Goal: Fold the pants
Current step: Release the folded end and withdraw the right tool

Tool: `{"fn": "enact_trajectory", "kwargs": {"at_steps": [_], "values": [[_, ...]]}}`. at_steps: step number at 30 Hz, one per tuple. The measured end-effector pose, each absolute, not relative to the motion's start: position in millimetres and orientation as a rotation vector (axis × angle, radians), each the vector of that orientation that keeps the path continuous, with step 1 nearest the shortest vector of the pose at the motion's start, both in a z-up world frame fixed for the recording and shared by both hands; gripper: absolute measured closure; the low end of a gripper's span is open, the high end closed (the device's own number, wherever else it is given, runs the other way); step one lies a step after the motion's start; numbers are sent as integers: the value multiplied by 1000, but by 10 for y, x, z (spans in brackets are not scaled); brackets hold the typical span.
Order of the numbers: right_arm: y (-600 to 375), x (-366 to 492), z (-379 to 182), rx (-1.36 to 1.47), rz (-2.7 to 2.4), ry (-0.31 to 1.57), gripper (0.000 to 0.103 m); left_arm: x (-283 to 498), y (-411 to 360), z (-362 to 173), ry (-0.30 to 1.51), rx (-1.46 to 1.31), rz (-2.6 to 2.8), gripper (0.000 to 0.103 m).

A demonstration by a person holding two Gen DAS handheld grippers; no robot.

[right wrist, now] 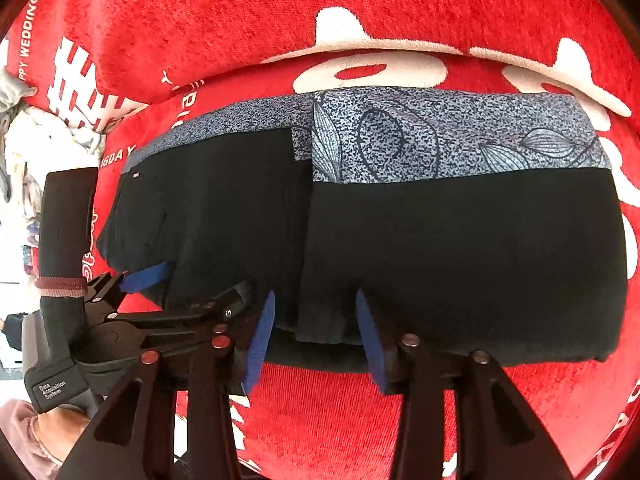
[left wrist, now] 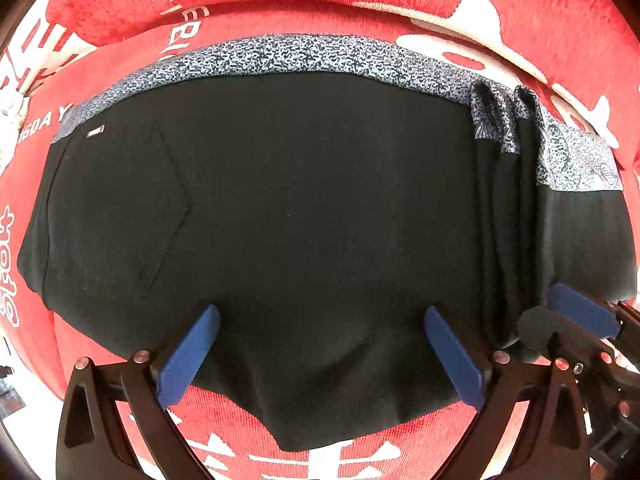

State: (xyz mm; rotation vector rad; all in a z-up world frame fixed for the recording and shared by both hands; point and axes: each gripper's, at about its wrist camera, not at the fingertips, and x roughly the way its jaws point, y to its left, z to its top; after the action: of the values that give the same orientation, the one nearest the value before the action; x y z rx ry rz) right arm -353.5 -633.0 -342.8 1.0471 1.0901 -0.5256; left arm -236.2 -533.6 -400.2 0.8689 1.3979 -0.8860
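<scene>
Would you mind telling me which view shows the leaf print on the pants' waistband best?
The right wrist view: the patterned waistband faces the camera there, with leaf and oval outlines clear. In the left wrist view the same band looks mostly speckled, with only a bunched, foreshortened bit of the print at the right.

Left gripper, black frame with blue finger pads [left wrist: 322, 354]: jaws spread wide, pads angled outward, nothing clamped between them.
Left gripper seen from the right wrist view [right wrist: 150, 276]: low at the left, one blue pad showing.
Right gripper, black frame with blue finger pads [right wrist: 316, 336]: jaws parted, narrower gap, pads near upright.
Right gripper seen from the left wrist view [left wrist: 580, 312]: close beside the left gripper, on its right.
Left forearm in a black sleeve [right wrist: 66, 220]: upright behind the left gripper.
</scene>
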Motion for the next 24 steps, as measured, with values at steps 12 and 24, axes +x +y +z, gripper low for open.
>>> {"fn": "enact_trajectory", "kwargs": {"at_steps": [12, 24], "values": [[-6349, -3578, -3429, 1056, -520, 1089, 57, -2341, -5354, -4005, 1370, 867, -898, 1], [-6245, -3329, -3384, 959, -524, 1173, 35, -1617, -4871, -3656, 1404, 650, -832, 1]]}}
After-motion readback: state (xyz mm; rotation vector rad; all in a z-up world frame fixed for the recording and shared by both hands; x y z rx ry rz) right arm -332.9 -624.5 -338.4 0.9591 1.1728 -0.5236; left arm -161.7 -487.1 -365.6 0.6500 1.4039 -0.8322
